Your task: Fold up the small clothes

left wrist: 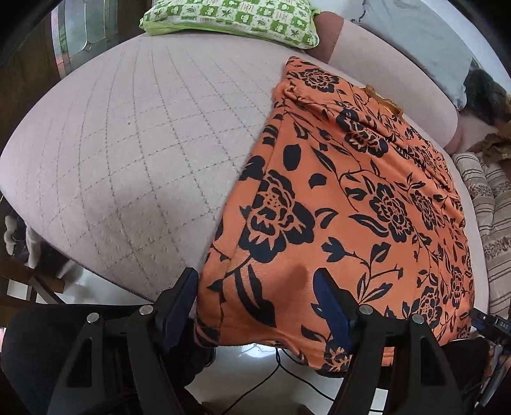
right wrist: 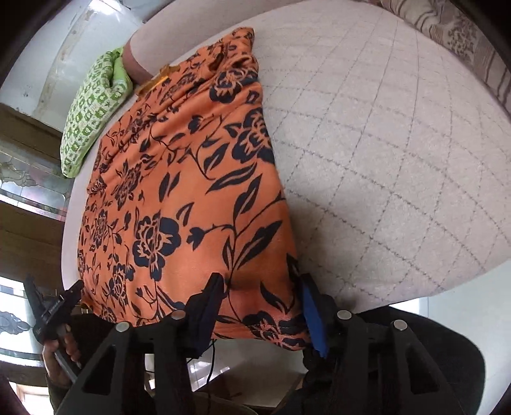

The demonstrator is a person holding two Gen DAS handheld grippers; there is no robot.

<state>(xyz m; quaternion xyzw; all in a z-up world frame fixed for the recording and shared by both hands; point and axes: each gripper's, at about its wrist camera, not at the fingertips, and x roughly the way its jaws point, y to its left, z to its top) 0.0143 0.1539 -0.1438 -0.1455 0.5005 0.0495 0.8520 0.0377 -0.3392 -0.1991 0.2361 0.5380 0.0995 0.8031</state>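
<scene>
An orange garment (left wrist: 351,191) with black flowers lies spread flat on a pale quilted bed (left wrist: 127,143), its near hem hanging over the bed's front edge. My left gripper (left wrist: 257,284) stands open and wide over the garment's near left corner, one finger at the cloth's left edge and the other resting on the cloth. In the right wrist view, the same garment (right wrist: 179,191) lies on the bed (right wrist: 383,143). My right gripper (right wrist: 260,287) straddles its near right corner with open jaws, the cloth flat between them. A hand holds the left gripper (right wrist: 54,309) at the lower left.
A green patterned pillow (left wrist: 230,16) (right wrist: 92,111) lies at the far end of the bed. A striped cushion (left wrist: 491,207) (right wrist: 463,35) sits to the right, and a grey pillow (left wrist: 415,38) behind. White floor with a black cable (left wrist: 281,364) shows below the bed's edge.
</scene>
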